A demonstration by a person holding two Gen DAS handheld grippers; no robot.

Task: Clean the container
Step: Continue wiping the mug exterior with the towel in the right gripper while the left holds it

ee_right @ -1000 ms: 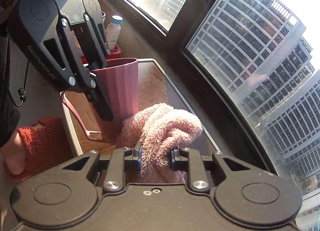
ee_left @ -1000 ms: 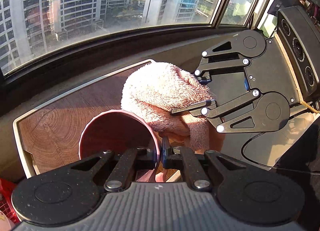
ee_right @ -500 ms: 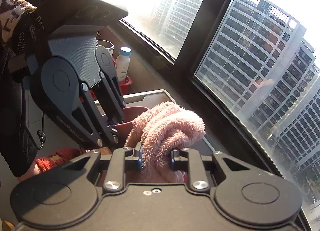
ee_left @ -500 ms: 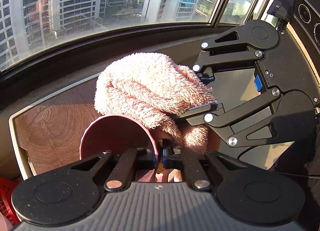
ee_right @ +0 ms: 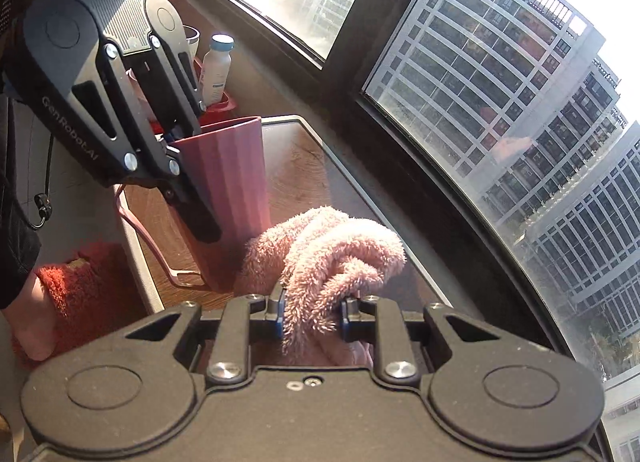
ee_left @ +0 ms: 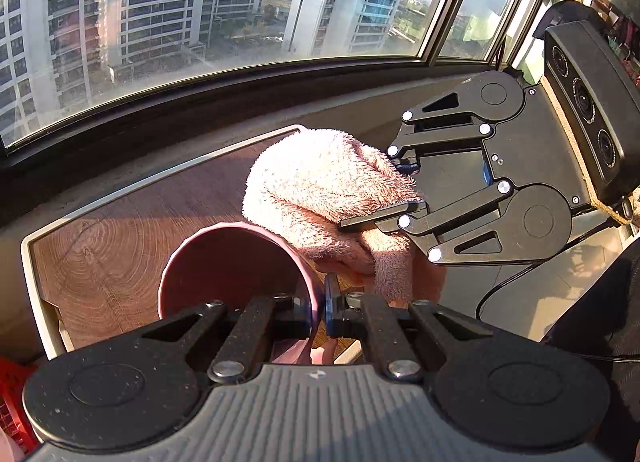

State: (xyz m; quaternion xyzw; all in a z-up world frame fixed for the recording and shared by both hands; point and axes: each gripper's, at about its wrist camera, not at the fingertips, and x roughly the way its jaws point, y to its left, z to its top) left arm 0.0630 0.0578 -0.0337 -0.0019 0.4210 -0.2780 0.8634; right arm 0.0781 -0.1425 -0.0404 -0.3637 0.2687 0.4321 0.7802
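Observation:
A ribbed pink cup (ee_left: 236, 262) (ee_right: 232, 189) stands on a wooden tray (ee_left: 100, 246) (ee_right: 304, 165) by the window. My left gripper (ee_left: 318, 302) (ee_right: 196, 189) is shut on the cup's wall at the rim, one finger inside and one outside. A fluffy pink towel (ee_left: 320, 189) (ee_right: 332, 258) is bunched just right of the cup, low beside its base and outside its mouth. My right gripper (ee_left: 380, 197) (ee_right: 312, 314) is shut on the towel. The cup's thin handle (ee_right: 160, 258) points toward the tray's near edge.
A red basket (ee_right: 224, 101) behind the cup holds a white bottle (ee_right: 216, 69) and a mug (ee_right: 192, 37). A person's foot in a red fluffy slipper (ee_right: 80, 282) is beside the tray. The dark window sill (ee_left: 200, 113) runs along the tray's far side.
Half a second ago the right gripper held the towel higher, over the cup's rim. It has since come back down and to the right, beside the cup. The left gripper's hold is unchanged.

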